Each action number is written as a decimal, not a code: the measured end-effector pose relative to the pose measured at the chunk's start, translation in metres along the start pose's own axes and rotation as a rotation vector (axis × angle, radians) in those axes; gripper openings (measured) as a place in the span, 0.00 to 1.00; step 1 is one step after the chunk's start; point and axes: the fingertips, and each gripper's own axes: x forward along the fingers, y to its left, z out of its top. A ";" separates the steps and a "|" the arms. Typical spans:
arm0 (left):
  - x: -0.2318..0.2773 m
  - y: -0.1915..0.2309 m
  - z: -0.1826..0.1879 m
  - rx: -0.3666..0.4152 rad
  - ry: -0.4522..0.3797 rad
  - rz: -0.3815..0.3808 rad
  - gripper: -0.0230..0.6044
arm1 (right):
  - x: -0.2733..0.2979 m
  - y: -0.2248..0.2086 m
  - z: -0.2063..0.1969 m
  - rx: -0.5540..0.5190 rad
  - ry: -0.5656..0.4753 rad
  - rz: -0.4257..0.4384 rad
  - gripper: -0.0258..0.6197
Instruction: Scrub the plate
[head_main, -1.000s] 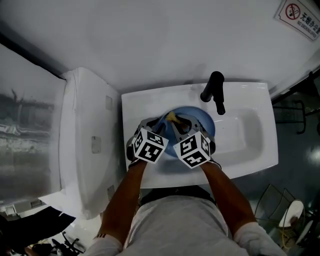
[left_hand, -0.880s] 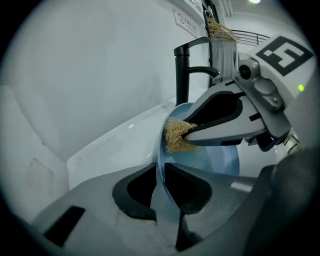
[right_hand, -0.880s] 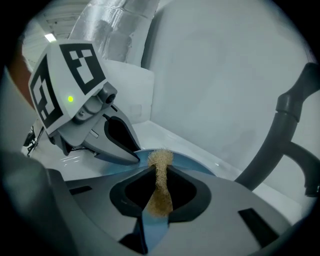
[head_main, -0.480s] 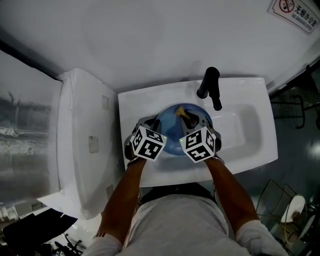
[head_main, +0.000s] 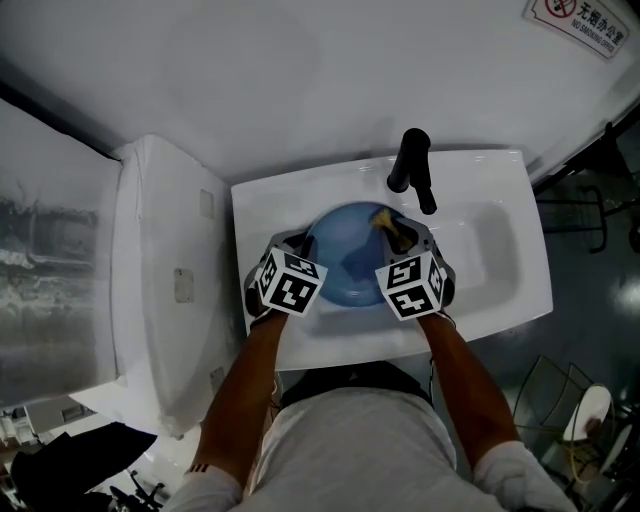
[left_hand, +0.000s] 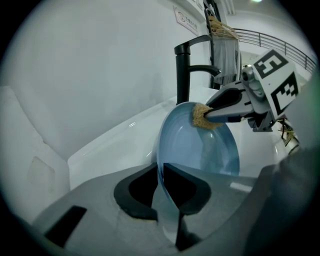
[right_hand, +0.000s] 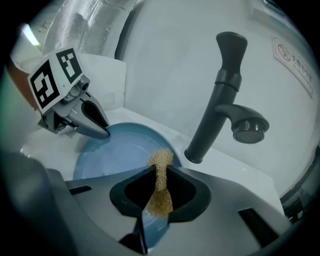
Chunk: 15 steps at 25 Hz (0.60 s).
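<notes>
Left gripper view: left gripper (left_hand: 161, 174) jaws clamped on plate (left_hand: 200, 150) near rim, plate tilted on edge | right gripper view: right gripper (right_hand: 159, 175) pinches tan scrubber (right_hand: 161, 159) against plate's far-right rim | head view alone: plate over sink (head_main: 480, 250), tap (head_main: 412, 165) beyond

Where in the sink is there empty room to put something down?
The right half of the sink is bare, between the black faucet and the right rim. The left half is crowded: the left gripper holds the blue plate there, and the right gripper presses the scrubber on it.
</notes>
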 end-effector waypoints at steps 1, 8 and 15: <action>0.000 0.000 0.000 -0.003 -0.001 -0.002 0.11 | -0.002 0.002 0.003 0.013 -0.006 0.007 0.14; -0.001 0.000 0.000 -0.015 -0.009 -0.008 0.11 | -0.001 0.057 0.033 0.015 -0.058 0.137 0.14; -0.002 -0.001 0.000 -0.031 -0.014 -0.018 0.11 | 0.018 0.098 0.032 -0.029 -0.021 0.220 0.14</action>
